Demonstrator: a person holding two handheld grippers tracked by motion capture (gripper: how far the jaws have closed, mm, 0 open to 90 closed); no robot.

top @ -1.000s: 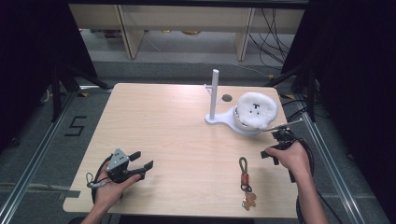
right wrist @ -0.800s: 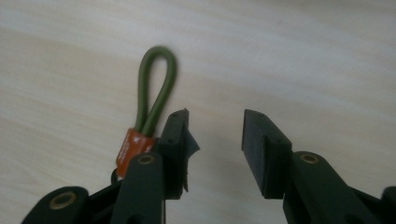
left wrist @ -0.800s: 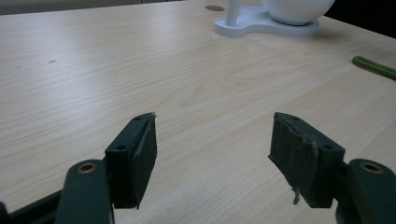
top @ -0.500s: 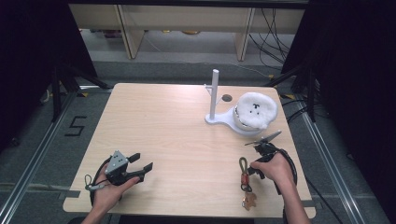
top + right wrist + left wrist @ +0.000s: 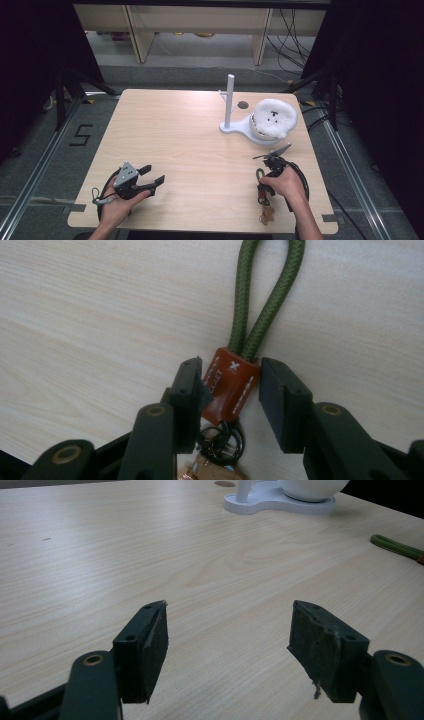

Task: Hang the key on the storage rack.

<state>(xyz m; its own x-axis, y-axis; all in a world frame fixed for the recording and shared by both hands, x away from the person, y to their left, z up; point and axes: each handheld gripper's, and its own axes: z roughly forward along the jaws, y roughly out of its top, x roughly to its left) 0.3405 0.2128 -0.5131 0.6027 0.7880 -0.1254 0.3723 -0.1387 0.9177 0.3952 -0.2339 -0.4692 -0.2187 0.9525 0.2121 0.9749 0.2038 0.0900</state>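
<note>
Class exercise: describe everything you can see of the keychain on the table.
The keychain lies flat near the table's right front edge. It has an olive-green braided cord loop, a rust-red sleeve with small white print, dark metal rings and a tan charm at the end. The right gripper straddles the sleeve; the left jaw looks to touch it, the right stands just off.

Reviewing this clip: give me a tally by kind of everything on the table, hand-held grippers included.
Keychain with green cord loop: 1
White stand with post: 1
White plush on the stand: 1
Hand-held gripper: 2, left, right
Total: 5
</note>
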